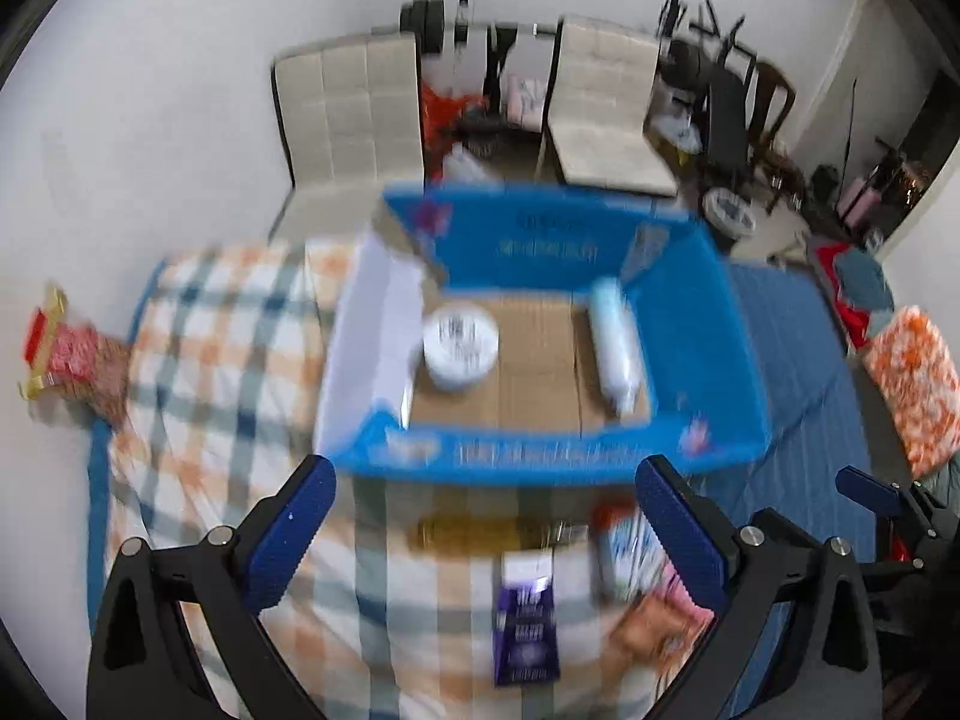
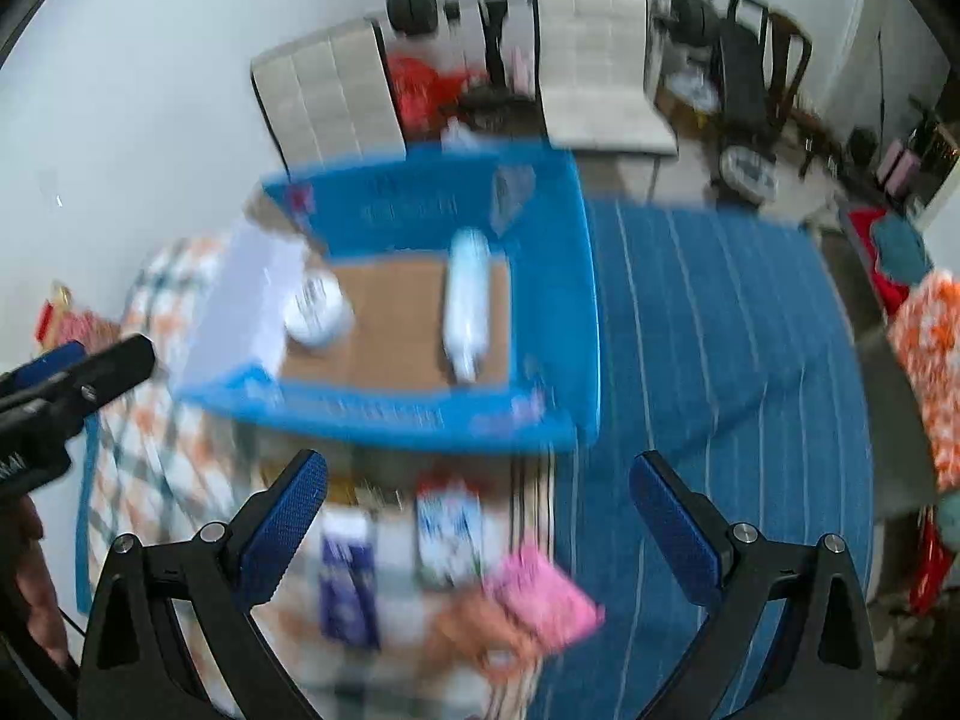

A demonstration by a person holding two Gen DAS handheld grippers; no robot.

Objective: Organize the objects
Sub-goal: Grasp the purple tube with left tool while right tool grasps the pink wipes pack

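- The left gripper point(image 1: 486, 516) has its fingers spread wide and grips nothing; the right gripper point(image 2: 480, 516) is also wide and grips nothing. Both hang above the near part of the bed. Both views are blurred.
- The blue cardboard box point(image 1: 540, 450) sits open in the middle of the bed, flaps folded outward, its bare brown floor showing.
- Inside, a white round tub point(image 1: 461, 345) stands at the left side of the floor, against the left wall; a pale blue bottle point(image 1: 615, 345) lies on its side along the right wall. The two are well apart.
- Loose items lie on the checked blanket point(image 1: 210, 360) between the box's near wall and the grippers: a dark purple box point(image 1: 527, 624), a blue-and-white packet point(image 1: 624, 546), an orange-brown packet point(image 1: 654, 630) and a pink packet point(image 2: 543, 594), crowded together at the near edge.
- A yellowish item point(image 1: 474, 534) lies just beside the box's near wall; blur hides what it is.
- A red-and-gold packet point(image 1: 66, 348) lies at the bed's far left edge, by the wall.
- The box's raised near wall stands between the loose items and the box floor.
- Right of the box the bed shows a blue striped sheet point(image 2: 720, 330); an orange-and-white pillow point(image 1: 912, 384) lies at its right edge.
- Beyond the bed's far edge stand two cream padded chairs point(image 1: 354, 114), then cluttered gear against a white wall.
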